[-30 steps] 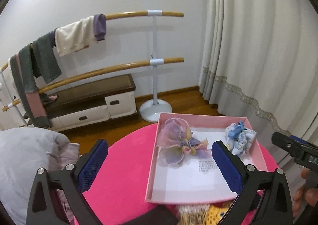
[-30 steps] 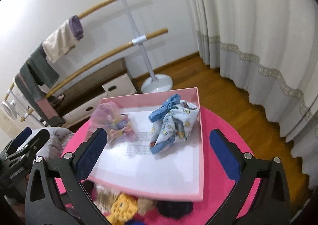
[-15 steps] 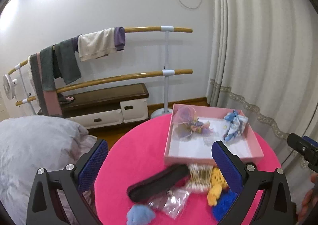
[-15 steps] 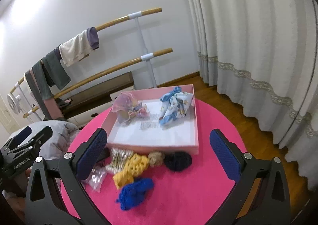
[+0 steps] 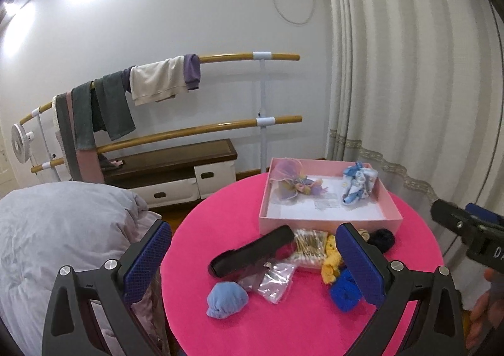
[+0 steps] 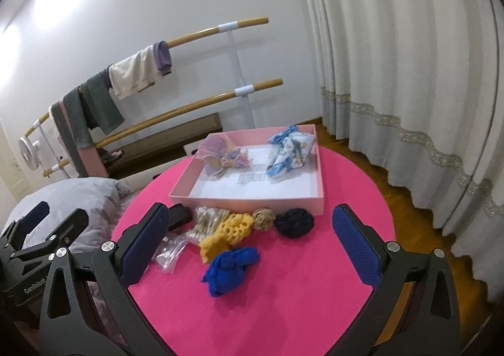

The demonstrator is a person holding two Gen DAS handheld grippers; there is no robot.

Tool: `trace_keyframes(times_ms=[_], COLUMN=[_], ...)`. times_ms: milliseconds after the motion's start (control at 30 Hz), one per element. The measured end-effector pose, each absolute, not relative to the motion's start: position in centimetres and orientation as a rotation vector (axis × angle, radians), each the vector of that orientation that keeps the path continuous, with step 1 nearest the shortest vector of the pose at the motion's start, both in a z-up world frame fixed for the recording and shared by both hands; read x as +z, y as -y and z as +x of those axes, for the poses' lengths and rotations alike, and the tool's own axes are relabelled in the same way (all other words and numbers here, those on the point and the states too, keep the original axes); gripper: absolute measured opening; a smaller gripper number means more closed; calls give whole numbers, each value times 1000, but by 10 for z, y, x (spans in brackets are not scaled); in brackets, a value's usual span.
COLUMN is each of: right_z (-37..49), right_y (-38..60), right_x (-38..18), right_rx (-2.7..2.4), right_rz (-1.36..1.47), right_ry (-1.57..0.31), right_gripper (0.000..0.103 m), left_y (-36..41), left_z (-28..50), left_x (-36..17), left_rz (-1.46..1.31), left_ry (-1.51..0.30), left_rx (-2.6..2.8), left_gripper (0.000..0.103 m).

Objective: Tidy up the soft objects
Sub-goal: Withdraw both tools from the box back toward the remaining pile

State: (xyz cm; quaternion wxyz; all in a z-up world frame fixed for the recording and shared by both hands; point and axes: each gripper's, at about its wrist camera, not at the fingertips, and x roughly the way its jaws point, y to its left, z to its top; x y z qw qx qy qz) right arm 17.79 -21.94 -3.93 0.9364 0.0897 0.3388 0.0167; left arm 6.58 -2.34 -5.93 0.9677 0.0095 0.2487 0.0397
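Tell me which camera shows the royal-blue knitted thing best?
The right wrist view: the blue knit lies whole and unobstructed on the pink table. In the left wrist view, one of the fingers hides part of it.

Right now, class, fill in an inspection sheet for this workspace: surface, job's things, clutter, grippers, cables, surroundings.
Surface: round pink table.
Job's things: pink box holds a pastel organza bundle and a blue-print cloth bundle; yellow, royal blue, tan, dark and light blue soft pieces lie loose in front.
Clutter: black case, clear bag, cotton swabs.
Grippers: left gripper and right gripper open, empty.
Cables: white cord on wall.
Surroundings: curtain, clothes-draped rail, grey bedding.
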Motion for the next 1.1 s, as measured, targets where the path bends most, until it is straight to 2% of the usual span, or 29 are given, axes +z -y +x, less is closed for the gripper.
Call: trace_keyframes(times_ms=[667, 1100], right_z=[171, 166], right_y=[214, 221], right_x=[-35, -59], right_rx=[37, 16], right_rz=[167, 157], right_ry=[-688, -749], right_gripper=[103, 103], left_y=[12, 5], left_z=[71, 72], left_x=[-41, -83], left_rz=[-17, -28], left_ry=[-532, -630], left_rx=[93, 95], left_gripper=[103, 103])
